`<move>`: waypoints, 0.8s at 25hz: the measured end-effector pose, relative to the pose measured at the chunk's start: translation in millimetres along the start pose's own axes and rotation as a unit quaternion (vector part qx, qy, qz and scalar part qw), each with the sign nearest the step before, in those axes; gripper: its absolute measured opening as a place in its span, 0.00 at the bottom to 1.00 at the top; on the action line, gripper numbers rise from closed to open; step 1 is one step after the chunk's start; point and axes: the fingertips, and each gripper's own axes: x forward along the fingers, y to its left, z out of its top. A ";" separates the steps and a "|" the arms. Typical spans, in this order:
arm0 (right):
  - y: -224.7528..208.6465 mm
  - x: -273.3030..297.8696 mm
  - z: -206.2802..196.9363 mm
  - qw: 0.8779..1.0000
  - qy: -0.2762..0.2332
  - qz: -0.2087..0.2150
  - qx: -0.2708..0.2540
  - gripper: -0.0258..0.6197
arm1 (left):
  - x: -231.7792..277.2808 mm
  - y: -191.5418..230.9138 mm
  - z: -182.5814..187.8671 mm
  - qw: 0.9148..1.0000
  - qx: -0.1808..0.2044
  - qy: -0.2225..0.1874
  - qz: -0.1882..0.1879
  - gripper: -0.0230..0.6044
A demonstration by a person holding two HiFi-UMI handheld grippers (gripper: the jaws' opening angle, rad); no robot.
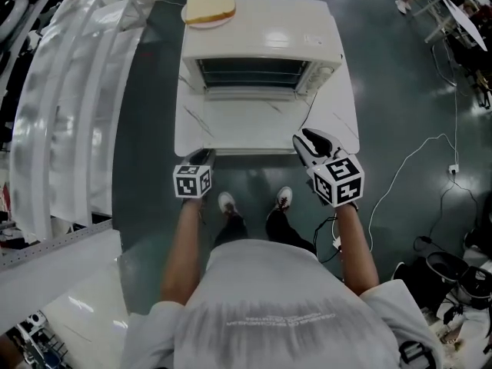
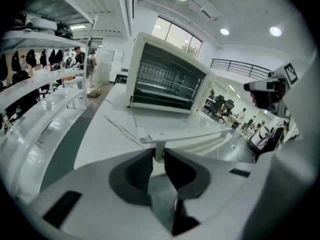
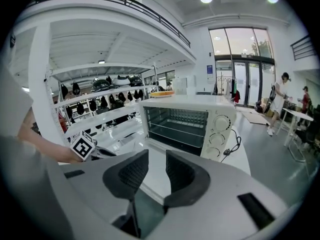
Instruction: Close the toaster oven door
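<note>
The white toaster oven (image 1: 261, 44) stands on a white table (image 1: 342, 121) with its door (image 1: 250, 125) folded down flat toward me. In the left gripper view the oven (image 2: 167, 79) is ahead and the door's handle post (image 2: 158, 150) sits between the pads of my left gripper (image 2: 158, 159), which press on it from both sides. In the head view the left gripper (image 1: 201, 157) is at the door's front left corner. My right gripper (image 1: 304, 143) hovers at the front right corner, open, nothing between its fingers (image 3: 157, 166). The oven (image 3: 185, 124) fills the right gripper view.
A slice of bread on a plate (image 1: 209, 8) lies on the oven's top at the back left. White shelving (image 1: 61, 106) runs along the left of the table. A power cable (image 1: 415, 160) trails over the floor on the right. My feet stand just below the table's front edge.
</note>
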 end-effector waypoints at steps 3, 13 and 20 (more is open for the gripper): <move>-4.4 0.0 5.6 1.000 -0.009 0.004 0.000 0.22 | -9.7 -5.3 16.1 0.999 -0.009 -0.038 0.015 0.15; -11.3 2.2 42.2 0.999 -0.043 0.017 -0.013 0.22 | -38.3 -10.7 74.0 0.991 -0.050 -0.120 0.010 0.15; -17.1 7.5 67.7 0.998 -0.065 0.016 -0.021 0.22 | -46.6 -12.3 125.4 0.989 -0.039 -0.144 0.001 0.15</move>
